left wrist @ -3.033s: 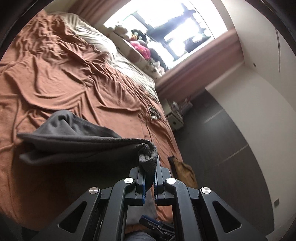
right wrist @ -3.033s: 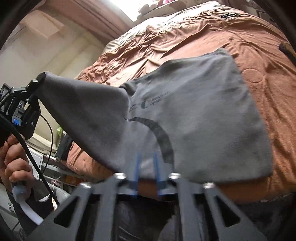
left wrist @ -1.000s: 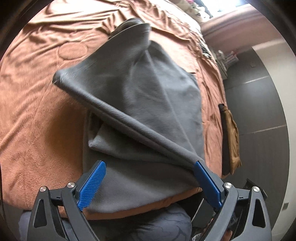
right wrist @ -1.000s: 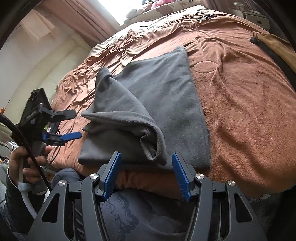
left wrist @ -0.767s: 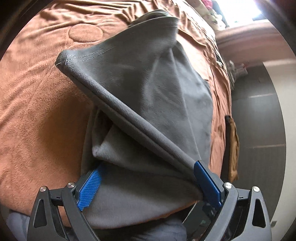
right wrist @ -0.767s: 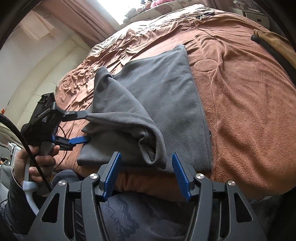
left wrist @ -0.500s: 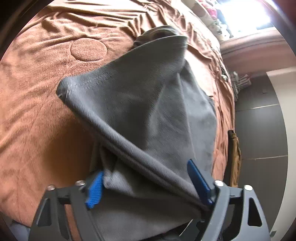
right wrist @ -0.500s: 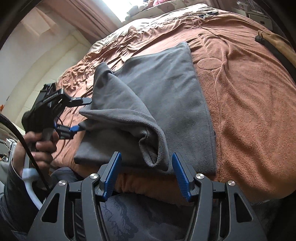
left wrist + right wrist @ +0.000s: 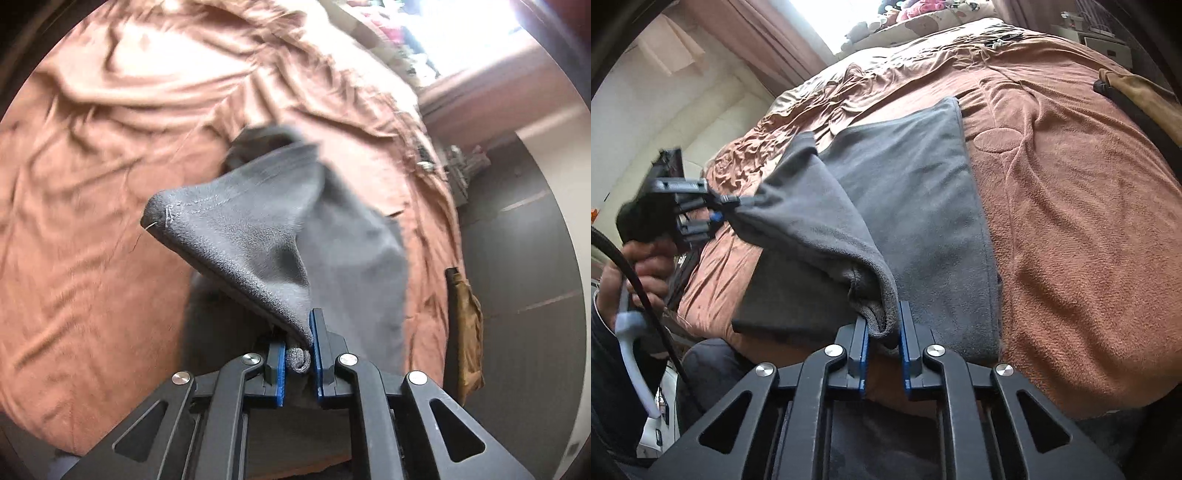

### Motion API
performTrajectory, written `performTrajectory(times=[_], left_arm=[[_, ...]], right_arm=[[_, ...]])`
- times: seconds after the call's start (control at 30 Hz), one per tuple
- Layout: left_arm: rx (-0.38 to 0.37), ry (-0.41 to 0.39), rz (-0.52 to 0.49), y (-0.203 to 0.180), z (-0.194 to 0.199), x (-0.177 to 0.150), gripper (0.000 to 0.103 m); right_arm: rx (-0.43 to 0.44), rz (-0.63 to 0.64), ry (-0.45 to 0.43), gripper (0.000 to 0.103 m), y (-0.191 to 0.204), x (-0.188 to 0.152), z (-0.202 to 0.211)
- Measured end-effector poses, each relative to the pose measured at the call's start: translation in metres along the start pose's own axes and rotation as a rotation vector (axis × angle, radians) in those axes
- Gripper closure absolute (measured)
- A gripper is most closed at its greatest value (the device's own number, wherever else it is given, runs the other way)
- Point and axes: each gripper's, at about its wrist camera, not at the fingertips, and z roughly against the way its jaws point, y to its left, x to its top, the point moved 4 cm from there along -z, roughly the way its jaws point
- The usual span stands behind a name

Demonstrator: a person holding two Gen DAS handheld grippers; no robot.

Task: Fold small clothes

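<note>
You are now pinching the grey garment (image 9: 916,206) at the bed's (image 9: 1071,206) near edge, both your left gripper (image 9: 297,356) and right gripper (image 9: 882,332) having just been closing on it, ready for the next fold.

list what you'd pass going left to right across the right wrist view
hand → left gripper → lifted fold of the grey garment → flat grey garment → bare brown blanket → tan item at the bed's edge

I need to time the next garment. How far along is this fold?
Done: the grey garment lies folded once on the bed. In hand: both the left gripper and right gripper have just closed on its near edge. Left: carrying that edge over and smoothing.
</note>
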Motion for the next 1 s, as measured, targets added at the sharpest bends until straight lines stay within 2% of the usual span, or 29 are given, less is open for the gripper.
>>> performTrajectory(times=[0.17,0.4,0.77,1.0], left_arm=[[-0.030,-0.045,-0.125,-0.041,0.009,0.020,0.092],[-0.037,-0.045,-0.240,-0.088,-0.006,0.033,0.092],[-0.025,0.036,-0.418,-0.150,-0.064,0.046,0.092],[-0.009,0.097,-0.476,-0.172,-0.105,0.046,0.092]], right_arm=[[0.033,-0.028,-0.018,0.095,-0.005,-0.001,0.006],[0.059,-0.064,-0.019,0.096,-0.013,-0.004,0.007],[0.098,-0.125,-0.025,0.098,-0.029,-0.006,0.004],[0.100,-0.176,-0.049,0.099,-0.041,-0.010,0.009]])
